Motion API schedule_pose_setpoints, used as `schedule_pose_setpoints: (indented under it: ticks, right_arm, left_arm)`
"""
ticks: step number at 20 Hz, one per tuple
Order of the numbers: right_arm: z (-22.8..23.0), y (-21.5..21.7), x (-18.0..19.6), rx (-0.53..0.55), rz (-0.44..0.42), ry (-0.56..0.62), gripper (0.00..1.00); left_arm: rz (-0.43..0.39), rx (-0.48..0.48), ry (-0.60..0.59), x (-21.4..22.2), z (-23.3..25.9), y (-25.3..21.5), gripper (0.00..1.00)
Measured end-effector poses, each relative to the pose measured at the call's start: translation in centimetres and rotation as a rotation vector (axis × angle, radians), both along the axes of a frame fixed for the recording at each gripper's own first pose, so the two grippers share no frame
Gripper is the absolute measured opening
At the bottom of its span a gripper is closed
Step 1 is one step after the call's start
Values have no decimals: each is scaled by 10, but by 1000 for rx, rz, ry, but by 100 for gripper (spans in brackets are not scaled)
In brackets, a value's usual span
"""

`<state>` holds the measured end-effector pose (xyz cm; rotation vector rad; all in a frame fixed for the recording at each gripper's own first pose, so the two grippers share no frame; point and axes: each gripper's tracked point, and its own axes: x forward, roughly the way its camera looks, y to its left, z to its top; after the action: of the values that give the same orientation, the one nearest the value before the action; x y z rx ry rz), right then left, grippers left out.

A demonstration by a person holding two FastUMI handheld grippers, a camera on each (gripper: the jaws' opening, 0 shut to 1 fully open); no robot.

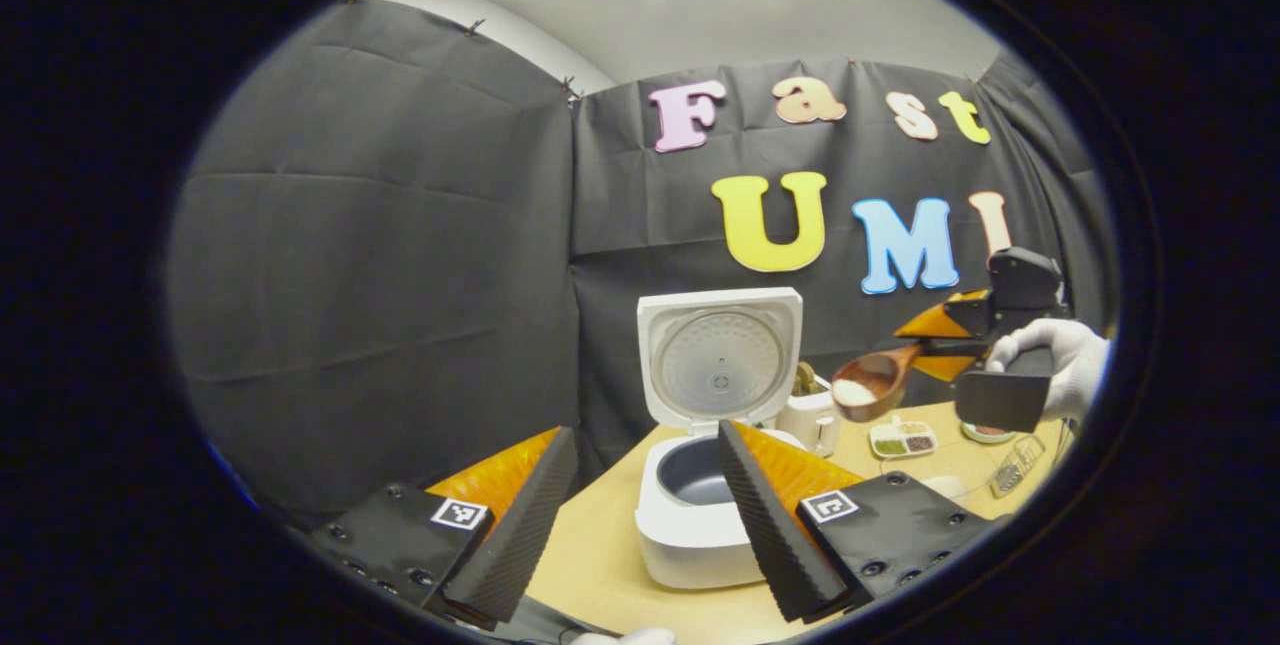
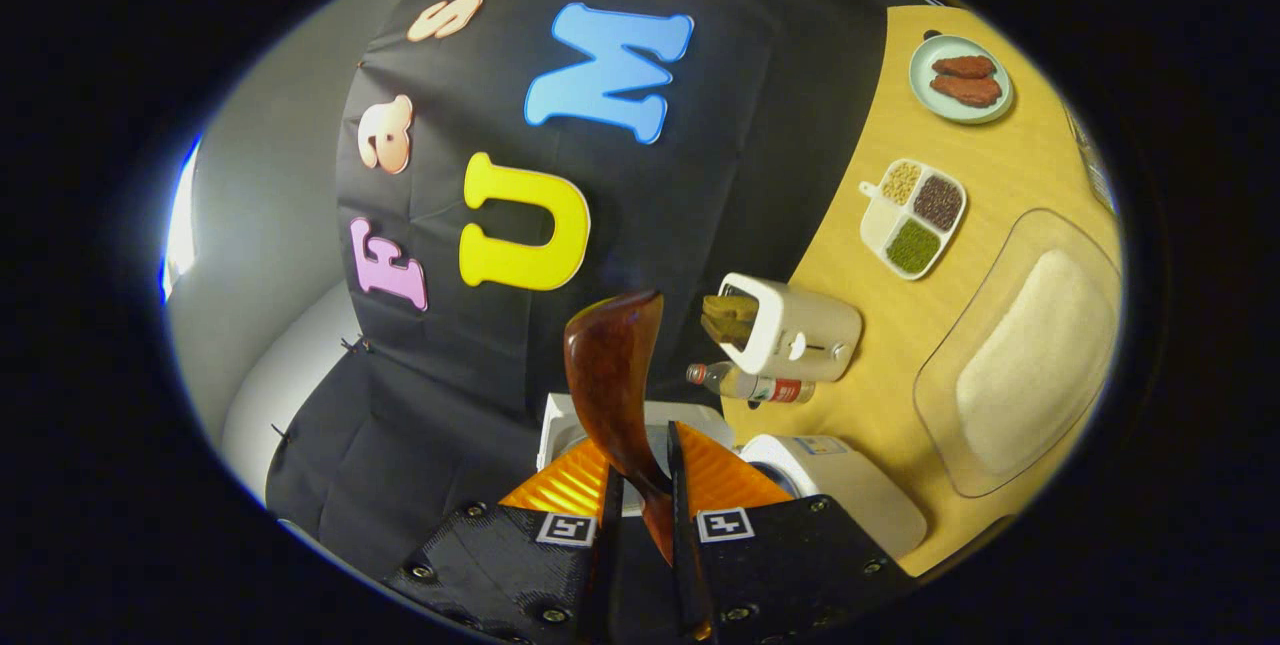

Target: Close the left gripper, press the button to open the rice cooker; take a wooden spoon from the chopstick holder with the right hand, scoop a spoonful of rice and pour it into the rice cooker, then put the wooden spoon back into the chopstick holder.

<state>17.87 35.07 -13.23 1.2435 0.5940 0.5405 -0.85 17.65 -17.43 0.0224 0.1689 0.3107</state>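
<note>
Step in hand: carrying a loaded wooden spoon (image 1: 878, 380) toward the open rice cooker (image 1: 700, 515), judged from the rice sitting in the bowl of the spoon
Right tongs (image 2: 645, 515): clamped on the spoon's handle, both fingers pressing its sides; in the left gripper view these tongs (image 1: 975, 330) hang to the right of the cooker, held by a gloved hand (image 1: 1060, 355)
Left tongs (image 1: 640, 515): apart, holding nothing, low in front of the cooker
Rice cooker: on the desk (image 1: 600, 555), lid (image 1: 720, 355) standing upright at the back, inner pot (image 1: 700, 475) open and dark
Spoon position: raised above the desk, right of and higher than the pot's mouth, not yet over it
Chopstick holder (image 2: 790, 333): white, beside the cooker, with a small bottle (image 2: 745, 385) next to it
Rice supply: clear tray (image 2: 1030, 350) on the desk, well apart from the cooker
Other items: divided dish of grains (image 2: 915, 217), small plate (image 2: 960, 75)
Doing it well: keep the bowl level while travelling; bring it fully over the pot before tipping; roll the wrist slowly so the grains fall inside the rim; stay clear of the upright lid and the left tongs
</note>
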Motion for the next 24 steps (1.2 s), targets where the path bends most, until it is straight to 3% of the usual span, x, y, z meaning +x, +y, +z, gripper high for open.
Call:
schedule_pose_setpoints:
  ticks: [5, 11, 16, 21, 24]
  right_arm:
    - [-35, 83, -13, -124, 96, -35, 22]
    - [-68, 118, -18, -378, 139, -184, 22]
    - [-70, 126, -22, -644, 165, -395, 22]
    - [-58, 145, -39, -953, 223, -695, 23]
    - [-54, 157, -53, -1078, 252, -852, 22]
  left_arm:
    - [40, -11, 13, -9, -7, 12, 100]
    - [61, -15, 26, -18, -14, 21, 100]
    - [66, -7, 24, -22, -13, 22, 98]
    - [71, -9, 28, -28, -15, 25, 100]
    - [76, -9, 29, -34, -15, 28, 98]
